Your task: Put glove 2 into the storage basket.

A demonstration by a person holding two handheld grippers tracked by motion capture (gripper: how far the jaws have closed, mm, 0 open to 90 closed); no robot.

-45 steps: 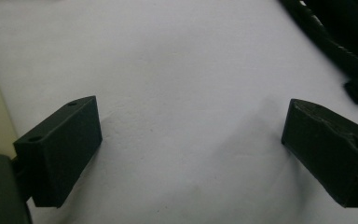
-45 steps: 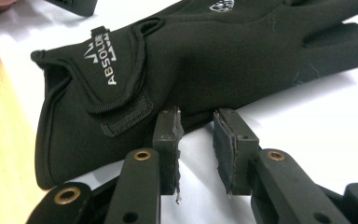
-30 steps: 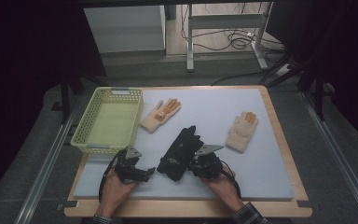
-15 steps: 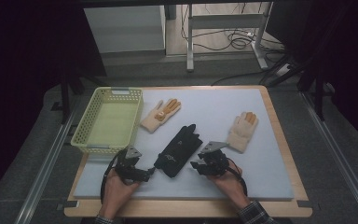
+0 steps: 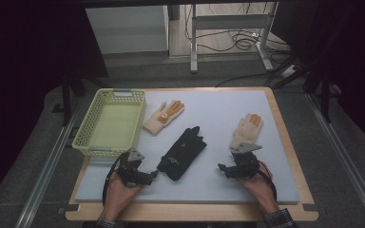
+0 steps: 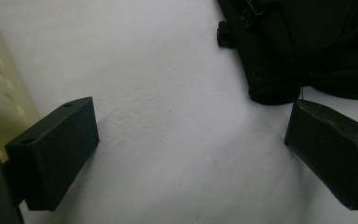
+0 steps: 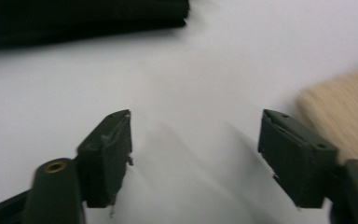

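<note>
A black glove (image 5: 183, 153) lies flat on the white mat (image 5: 218, 111), fingers pointing away. My left gripper (image 5: 151, 175) rests just left of its cuff, open; in the left gripper view the gripper (image 6: 191, 126) has bare mat between its jaws and the black glove (image 6: 307, 46) at the upper right. My right gripper (image 5: 222, 169) stands to the right of the glove, apart from it, open. Its jaws have just been opening, and in the right gripper view nothing lies between them (image 7: 196, 140). The black glove (image 7: 74, 18) shows at the top left there.
A yellow-green basket (image 5: 90, 142) stands at the mat's left. A beige glove with orange fingertips (image 5: 164, 116) lies beside it. A second beige glove (image 5: 247, 129) lies just beyond my right gripper and shows at the right (image 7: 345, 112). The wooden table edge (image 5: 290, 142) frames the mat.
My right gripper has let go of the black glove, opened wide and slid right, away from it. The glove now lies flat. The left gripper has stayed put.
</note>
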